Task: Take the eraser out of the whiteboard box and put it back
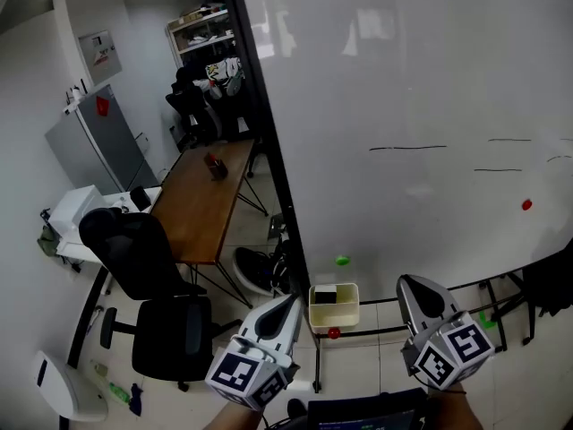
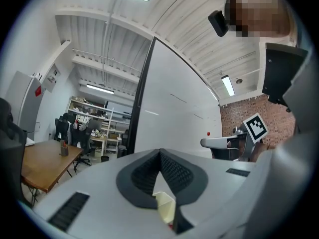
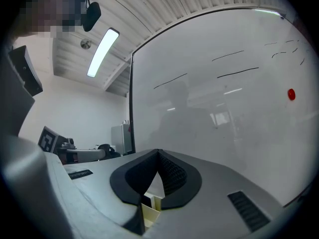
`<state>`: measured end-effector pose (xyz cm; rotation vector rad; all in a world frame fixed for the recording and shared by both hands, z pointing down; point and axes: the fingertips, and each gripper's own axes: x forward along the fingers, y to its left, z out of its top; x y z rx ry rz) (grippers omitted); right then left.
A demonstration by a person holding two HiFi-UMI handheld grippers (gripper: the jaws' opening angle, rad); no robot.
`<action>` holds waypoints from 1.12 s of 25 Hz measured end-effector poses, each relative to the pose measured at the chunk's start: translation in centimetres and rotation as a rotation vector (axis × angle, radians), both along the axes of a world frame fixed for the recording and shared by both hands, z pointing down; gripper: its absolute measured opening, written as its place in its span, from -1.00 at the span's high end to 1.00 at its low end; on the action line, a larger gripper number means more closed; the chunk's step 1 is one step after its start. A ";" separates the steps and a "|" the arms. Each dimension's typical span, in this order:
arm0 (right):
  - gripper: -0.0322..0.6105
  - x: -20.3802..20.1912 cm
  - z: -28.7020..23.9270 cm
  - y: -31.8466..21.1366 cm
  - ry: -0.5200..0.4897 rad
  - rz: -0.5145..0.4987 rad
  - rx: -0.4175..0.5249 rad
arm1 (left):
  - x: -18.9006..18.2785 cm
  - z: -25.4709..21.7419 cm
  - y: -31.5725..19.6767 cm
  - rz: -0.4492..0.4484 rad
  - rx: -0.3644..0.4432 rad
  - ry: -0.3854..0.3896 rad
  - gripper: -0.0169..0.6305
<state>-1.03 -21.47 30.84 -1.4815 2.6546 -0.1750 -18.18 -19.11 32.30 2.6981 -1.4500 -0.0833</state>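
Left tool (image 1: pixel 292 301) and right tool (image 1: pixel 406 283), both closed and empty, face the box (image 1: pixel 346 317), its eraser (image 1: pixel 325 295) not yet taken out.

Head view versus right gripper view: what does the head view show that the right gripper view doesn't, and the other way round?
Only the head view: the wooden table, black office chairs, the green magnet and the dark eraser. Only the right gripper view: the ceiling light. Both: the whiteboard, its pen lines, a red magnet and the cream box, of which the right gripper view catches just a corner below its jaws.
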 end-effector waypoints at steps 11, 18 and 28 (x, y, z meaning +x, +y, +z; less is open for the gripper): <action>0.82 -6.6 1.0 -2.3 0.049 -0.021 -0.018 | -5.2 1.8 -2.3 -0.025 -0.022 0.023 0.87; 0.57 -8.2 2.3 -3.1 0.059 -0.046 -0.051 | -6.2 2.8 -3.1 -0.065 -0.035 0.016 0.87; 0.28 -12.5 11.4 -6.3 0.132 -0.064 -0.243 | -8.3 8.8 -5.8 -0.101 -0.134 -0.020 0.87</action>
